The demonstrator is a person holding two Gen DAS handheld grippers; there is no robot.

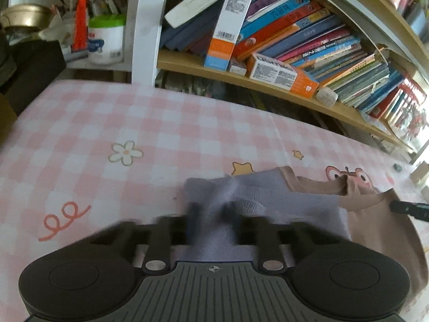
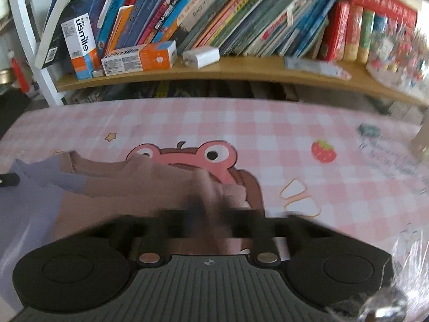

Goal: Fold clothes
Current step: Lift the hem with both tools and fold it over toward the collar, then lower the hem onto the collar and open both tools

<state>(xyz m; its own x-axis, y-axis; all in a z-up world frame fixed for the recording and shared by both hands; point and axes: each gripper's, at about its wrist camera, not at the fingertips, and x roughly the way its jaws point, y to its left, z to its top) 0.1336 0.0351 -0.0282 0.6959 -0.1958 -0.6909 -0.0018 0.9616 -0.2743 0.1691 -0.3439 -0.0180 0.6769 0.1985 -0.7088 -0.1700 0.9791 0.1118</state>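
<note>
A soft knitted garment in two colours, lilac-grey on one side and dusty pink-brown on the other, lay on a table covered by a pink-and-white checked cloth printed with flowers, stars and a frog cartoon. The garment stretched sideways across the near part of the table, its long axis running from one gripper to the other.

The left gripper had its black fingers closed on a bunched ridge of the lilac-grey end, directly ahead of it. The right gripper pinched a fold of the pink-brown end in the same way, partly over the frog print. Both pinched spots were blurred, so the exact grip was hard to read.

Each gripper held the end nearest it, so any fold would likely depend on carrying both ends together across the garment's short direction. Behind the table stood a wooden shelf crowded with leaning books and boxes.
</note>
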